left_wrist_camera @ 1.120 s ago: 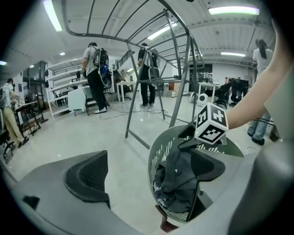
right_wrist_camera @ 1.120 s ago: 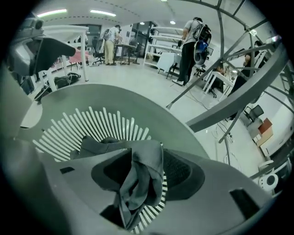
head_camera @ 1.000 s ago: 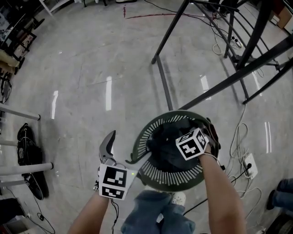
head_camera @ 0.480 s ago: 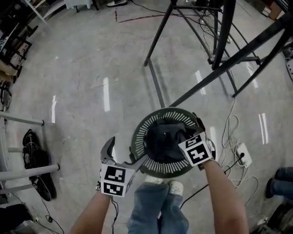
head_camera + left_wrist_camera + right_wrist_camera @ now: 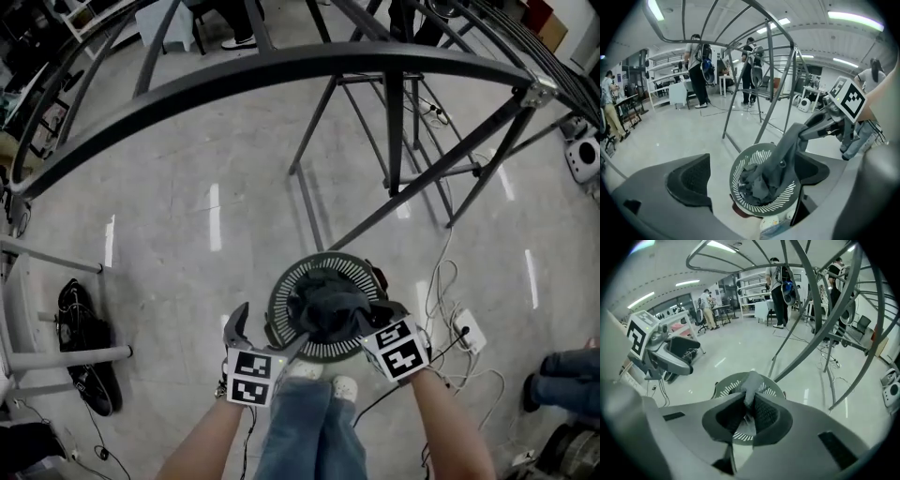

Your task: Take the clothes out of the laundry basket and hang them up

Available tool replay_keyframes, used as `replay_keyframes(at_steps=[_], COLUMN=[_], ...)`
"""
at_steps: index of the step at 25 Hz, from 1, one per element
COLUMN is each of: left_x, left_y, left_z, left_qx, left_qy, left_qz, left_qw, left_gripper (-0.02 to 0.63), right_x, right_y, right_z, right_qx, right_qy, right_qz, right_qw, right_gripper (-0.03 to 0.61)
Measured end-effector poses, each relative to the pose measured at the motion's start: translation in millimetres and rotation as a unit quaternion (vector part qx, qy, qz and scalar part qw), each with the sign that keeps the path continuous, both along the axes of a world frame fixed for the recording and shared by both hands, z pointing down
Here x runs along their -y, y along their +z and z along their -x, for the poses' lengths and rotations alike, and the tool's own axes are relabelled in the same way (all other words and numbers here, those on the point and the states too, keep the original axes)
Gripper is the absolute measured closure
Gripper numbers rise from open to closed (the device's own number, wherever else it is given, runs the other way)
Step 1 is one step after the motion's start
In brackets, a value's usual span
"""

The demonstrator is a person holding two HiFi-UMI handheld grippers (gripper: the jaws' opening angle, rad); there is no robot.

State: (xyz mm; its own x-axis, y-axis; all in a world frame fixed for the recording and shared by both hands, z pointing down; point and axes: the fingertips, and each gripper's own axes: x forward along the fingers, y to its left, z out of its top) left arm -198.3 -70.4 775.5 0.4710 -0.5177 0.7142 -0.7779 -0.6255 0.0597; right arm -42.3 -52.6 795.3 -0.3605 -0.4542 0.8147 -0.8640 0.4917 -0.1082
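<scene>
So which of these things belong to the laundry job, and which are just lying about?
Part of the job: laundry basket; grey garment, gripped by the right tool; left tool, open and empty; metal hanging rack.
Lying about: dark shoes; power strip with cables; people in the background.

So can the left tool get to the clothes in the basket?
Probably yes: the left tool is open beside the uncovered basket; only the garment in the right tool dangles over it.
</scene>
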Motion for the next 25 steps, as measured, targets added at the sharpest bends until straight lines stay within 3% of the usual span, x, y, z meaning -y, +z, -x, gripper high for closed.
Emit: replay_keyframes(at_steps=[5, 17, 21, 25], left_x=[-13, -32, -25, -23], left_y=[-38, -133, -169, -202], left_z=[-15, -18, -19, -23], left_qx=[-0.01, -0.019, -0.029, -0.031], left_qy=[0.009, 0.004, -0.008, -0.014], left_qz=[0.016, 0.014, -0.002, -0.02], left_qw=[0.9998, 0.9997, 0.9996, 0.9992], left_gripper=[0.055, 0.084, 0.122, 0.2], right_x=[-10, -14, -11, -13], right_y=[-61, -223, -273, -323], right_z=[3, 10, 11, 15], right_qx=[0.042, 0.018, 0.023, 0.023], right_qy=[0.024, -0.031, -0.04, -0.044], right_qz=[0.01, -0.053, -0.074, -0.1], right_qw=[0.999, 0.998, 0.996, 0.994], right_gripper=[0.546, 0.546, 0.546, 0.546])
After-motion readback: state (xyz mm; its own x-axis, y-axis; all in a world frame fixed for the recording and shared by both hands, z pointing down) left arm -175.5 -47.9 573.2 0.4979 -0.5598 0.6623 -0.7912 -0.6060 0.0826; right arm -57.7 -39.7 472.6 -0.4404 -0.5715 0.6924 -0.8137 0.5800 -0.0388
